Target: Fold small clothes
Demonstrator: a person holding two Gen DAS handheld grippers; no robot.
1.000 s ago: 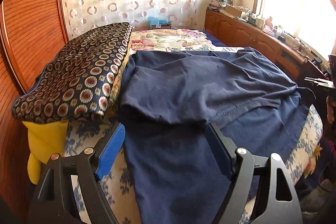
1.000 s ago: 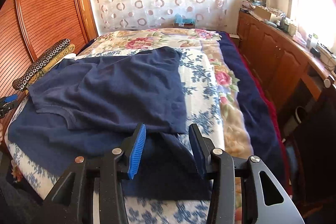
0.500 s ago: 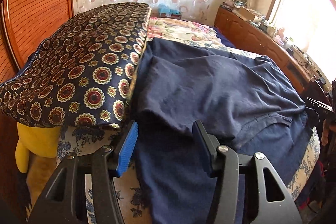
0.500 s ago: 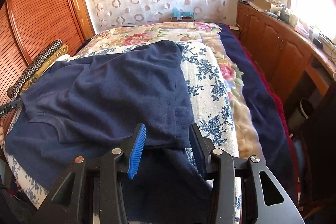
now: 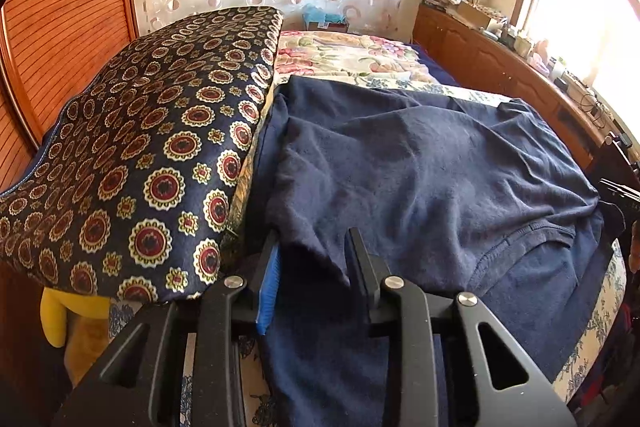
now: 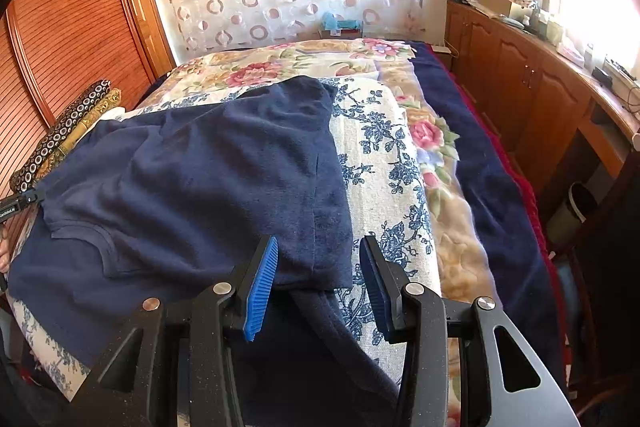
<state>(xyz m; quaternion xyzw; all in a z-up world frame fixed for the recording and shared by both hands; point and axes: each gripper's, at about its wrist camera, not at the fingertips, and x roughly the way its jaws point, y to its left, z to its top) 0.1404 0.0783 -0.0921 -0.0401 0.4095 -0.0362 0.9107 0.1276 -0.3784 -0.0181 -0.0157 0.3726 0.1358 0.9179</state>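
A navy T-shirt (image 5: 420,179) lies on the bed, its upper part folded down over the lower part; it also shows in the right wrist view (image 6: 208,179). My left gripper (image 5: 312,259) is open, its fingers on either side of the folded layer's left corner beside the pillow. My right gripper (image 6: 316,267) is open, its fingers on either side of the folded layer's right corner. The collar (image 5: 528,239) faces the near edge.
A dark patterned pillow (image 5: 140,167) lies close on the left of the shirt. A yellow plush toy (image 5: 68,323) sits under it. The blue-flowered sheet (image 6: 384,163) and floral blanket (image 6: 436,131) cover the bed. Wooden cabinets (image 6: 520,83) run along the right.
My left gripper moved forward and narrowed around the shirt's left corner, closer to the pillow. My right gripper moved slightly forward onto the right corner.
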